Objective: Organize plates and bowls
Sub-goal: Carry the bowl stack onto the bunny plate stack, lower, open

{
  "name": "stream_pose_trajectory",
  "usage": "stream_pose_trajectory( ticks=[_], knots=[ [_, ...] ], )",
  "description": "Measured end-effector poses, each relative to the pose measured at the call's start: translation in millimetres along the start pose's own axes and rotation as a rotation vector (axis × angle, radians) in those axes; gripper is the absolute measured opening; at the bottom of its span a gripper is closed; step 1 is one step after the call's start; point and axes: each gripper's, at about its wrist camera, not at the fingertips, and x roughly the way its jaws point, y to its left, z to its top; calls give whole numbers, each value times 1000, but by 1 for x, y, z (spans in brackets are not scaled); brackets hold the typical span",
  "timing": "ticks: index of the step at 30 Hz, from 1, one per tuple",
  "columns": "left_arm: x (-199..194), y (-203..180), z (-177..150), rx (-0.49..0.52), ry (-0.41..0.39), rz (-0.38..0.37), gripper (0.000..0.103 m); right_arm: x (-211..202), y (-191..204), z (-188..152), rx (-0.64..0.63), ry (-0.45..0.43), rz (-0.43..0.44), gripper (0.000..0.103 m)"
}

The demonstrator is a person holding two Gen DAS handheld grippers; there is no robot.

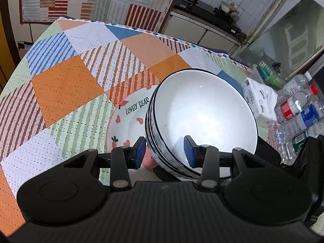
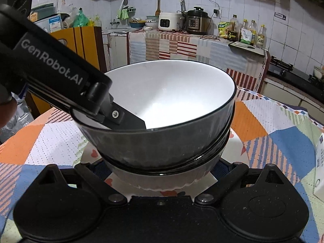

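A stack of white bowls with dark rims and grey outsides (image 1: pixel 202 113) rests on a white "LOVELY BEAR" plate (image 1: pixel 127 119) on the patchwork tablecloth. My left gripper (image 1: pixel 165 154) straddles the near rim of the top bowl, one blue pad (image 1: pixel 140 151) outside and one inside; the jaws stand apart and do not pinch. In the right wrist view the top bowl (image 2: pixel 172 101) sits tilted in the lower bowl (image 2: pixel 162 178). The left gripper's finger (image 2: pixel 129 121) reaches over its rim. My right gripper (image 2: pixel 162 170) is open around the lower bowl, fingertips hidden.
A white tissue pack (image 1: pixel 259 103) and several plastic bottles (image 1: pixel 299 109) lie at the table's right edge. The kitchen counter with a rice cooker (image 2: pixel 169 22), pressure cooker and oil bottles stands behind. A stove (image 2: pixel 281 64) is at the right.
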Motion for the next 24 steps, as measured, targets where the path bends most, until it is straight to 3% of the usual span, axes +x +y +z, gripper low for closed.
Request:
stream_pose_trajectory(
  ticks=[10, 17, 24],
  knots=[
    [7, -16, -11, 94, -10, 40, 39, 4, -7, -13, 44, 3, -2, 99],
    [7, -12, -13, 56, -17, 29, 40, 5, -8, -14, 67, 13, 1, 98],
    [8, -11, -15, 37, -7, 37, 51, -2, -6, -17, 129, 24, 9, 97]
  ],
)
